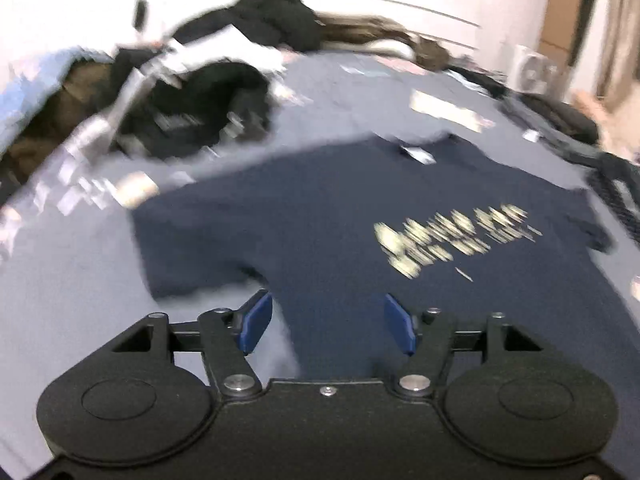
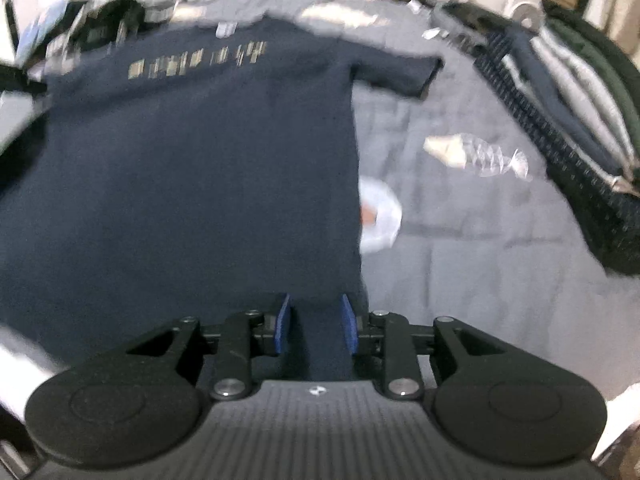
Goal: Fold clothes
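both gripper sets parted, navy t-shirt [image 2: 200,160] flat

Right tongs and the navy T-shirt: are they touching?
Cannot tell. In the right wrist view the right tongs stand open over the navy T-shirt hem, fabric showing between the blue pads, but blur hides any contact or gap.

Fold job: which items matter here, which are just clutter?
In play:
navy T-shirt
left claw
right claw

Clutter:
clothes pile
clear wrapper
white fan
striped garment
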Tool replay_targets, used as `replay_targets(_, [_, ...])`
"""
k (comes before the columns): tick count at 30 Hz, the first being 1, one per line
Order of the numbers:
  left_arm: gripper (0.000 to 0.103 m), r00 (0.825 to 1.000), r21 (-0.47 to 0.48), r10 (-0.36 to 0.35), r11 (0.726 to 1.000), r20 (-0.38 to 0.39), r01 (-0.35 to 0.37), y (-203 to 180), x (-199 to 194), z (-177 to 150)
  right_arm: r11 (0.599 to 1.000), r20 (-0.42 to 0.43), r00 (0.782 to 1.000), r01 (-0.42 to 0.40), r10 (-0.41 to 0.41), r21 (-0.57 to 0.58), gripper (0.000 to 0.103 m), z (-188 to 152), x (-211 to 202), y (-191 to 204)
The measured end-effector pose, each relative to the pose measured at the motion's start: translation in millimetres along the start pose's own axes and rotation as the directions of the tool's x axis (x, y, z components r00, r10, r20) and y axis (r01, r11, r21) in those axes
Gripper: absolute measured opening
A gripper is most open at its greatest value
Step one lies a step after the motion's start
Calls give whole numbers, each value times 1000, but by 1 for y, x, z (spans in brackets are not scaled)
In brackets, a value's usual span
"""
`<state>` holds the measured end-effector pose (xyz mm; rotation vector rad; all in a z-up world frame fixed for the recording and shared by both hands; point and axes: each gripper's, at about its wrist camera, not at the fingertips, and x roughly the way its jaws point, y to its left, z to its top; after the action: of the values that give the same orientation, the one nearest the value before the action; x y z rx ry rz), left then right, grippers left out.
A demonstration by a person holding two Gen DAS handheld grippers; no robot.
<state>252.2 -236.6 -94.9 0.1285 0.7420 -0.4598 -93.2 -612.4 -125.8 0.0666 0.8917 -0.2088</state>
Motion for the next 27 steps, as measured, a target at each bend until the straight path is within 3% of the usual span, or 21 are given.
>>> replay_targets(3, [59, 998, 31, 63, 998, -4, -63, 11, 25, 28, 998, 67, 996, -57, 56, 3, 27, 42, 2, 10])
replay_targets(8, [57, 992, 91, 125, 988, -32, -121, 19, 79, 62, 988, 111, 983, -144, 149, -47, 28, 118, 45, 44])
replay_targets(13, [57, 988, 96, 139, 986, -59, -133, 29, 111, 62, 975, 170, 961, -224, 220, -1, 28, 145, 78, 67])
replay_targets(15, [48, 987, 98, 145, 986, -69, -138, 34, 123, 62, 965, 173, 952, -262, 254, 22, 28, 145, 88, 71])
replay_targets(17, [16, 985, 100, 151, 985, -80, -143, 38, 136, 63, 956, 179, 943, -290, 279, 36, 28, 146, 95, 75])
replay_targets(19, [0, 983, 102, 157, 984, -90, -148, 42, 149, 63, 955, 190, 940, -295, 284, 29, 28, 151, 98, 79])
replay_targets(27, [0, 988, 94, 109, 991, -109, -99, 38, 166, 65, 930, 185, 925, -354, 332, 100, 28, 155, 108, 81])
